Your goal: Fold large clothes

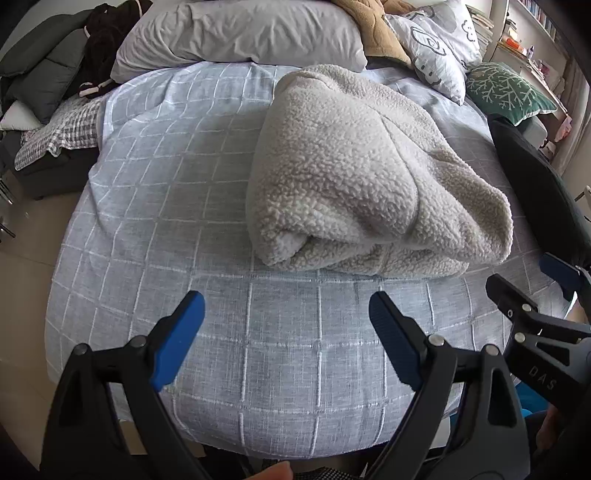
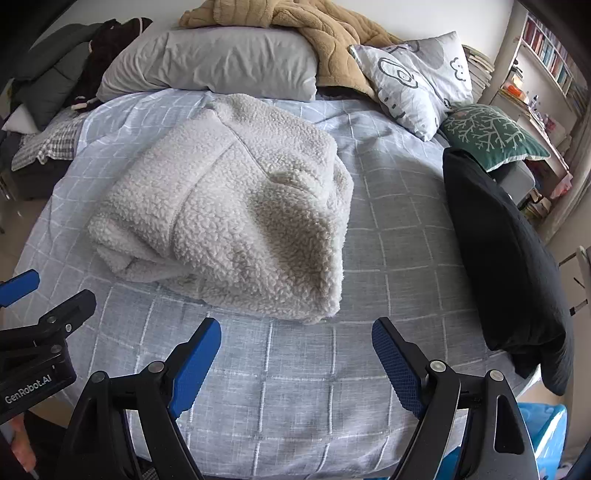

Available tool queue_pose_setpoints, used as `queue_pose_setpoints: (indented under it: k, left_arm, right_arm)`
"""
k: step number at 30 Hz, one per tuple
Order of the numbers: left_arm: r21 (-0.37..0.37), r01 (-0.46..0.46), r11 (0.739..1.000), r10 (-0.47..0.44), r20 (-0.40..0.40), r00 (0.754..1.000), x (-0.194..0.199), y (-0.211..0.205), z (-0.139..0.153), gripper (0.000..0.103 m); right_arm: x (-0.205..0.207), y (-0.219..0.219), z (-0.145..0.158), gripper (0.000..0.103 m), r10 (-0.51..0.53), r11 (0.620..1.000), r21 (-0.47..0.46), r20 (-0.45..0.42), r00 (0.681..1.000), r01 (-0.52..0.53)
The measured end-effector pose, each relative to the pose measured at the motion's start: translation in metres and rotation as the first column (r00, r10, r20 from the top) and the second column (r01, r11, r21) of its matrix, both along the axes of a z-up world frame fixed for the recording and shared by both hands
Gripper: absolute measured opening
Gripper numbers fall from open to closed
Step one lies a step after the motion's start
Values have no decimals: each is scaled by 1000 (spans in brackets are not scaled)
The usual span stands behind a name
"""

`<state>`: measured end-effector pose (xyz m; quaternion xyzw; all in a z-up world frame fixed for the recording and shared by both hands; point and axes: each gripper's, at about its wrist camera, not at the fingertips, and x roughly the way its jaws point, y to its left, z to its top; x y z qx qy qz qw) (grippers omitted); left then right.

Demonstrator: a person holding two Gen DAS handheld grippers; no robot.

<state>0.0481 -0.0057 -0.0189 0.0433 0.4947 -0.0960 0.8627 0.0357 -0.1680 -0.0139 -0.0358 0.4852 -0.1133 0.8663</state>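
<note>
Left tool (image 1: 286, 308): black plastic arms with blue ribbed pads, fingers spread wide and gripping nothing, held above the near edge of the bed.
Right tool (image 2: 295, 334): same build, blue pads with a fine cross-hatch; fingers likewise spread and empty, just beside the left tool.
Fleece (image 2: 229, 206): thick cream sherpa garment, nubbly curled pile, folded into a rounded, roughly rectangular bundle; a straight seam runs along its top; rolled edges show at the near end. It lies mid-bed, apart from both tools.
Bed cover (image 1: 166, 192): pale blue-grey woven cloth with a raised white grid, lightly creased.
Grey pillow (image 2: 210, 70): smooth, wrinkled cotton, long and plump, at the head of the bed.
Tan blanket (image 2: 325, 33): soft quilted plush, heaped over the grey pillow's right end.
Printed pillow (image 2: 413, 85): white, with dark outline drawings.
Green cushion (image 2: 487, 134): white branching pattern.
Black cushion (image 2: 506, 251): matte, oblong, lying along the bed's right edge.
Checked cloth (image 1: 62, 134): grey-and-white gingham, crumpled at the left edge.
</note>
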Motion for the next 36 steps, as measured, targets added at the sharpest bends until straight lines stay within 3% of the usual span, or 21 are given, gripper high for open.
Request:
queue_pose_setpoints:
  k: [36]
  left_arm:
    - [-1, 17, 1000, -17, -17, 1000, -1, -4, -2, 90]
  right_arm:
    - [-1, -1, 0, 86, 4, 1000, -3, -1, 1000, -4]
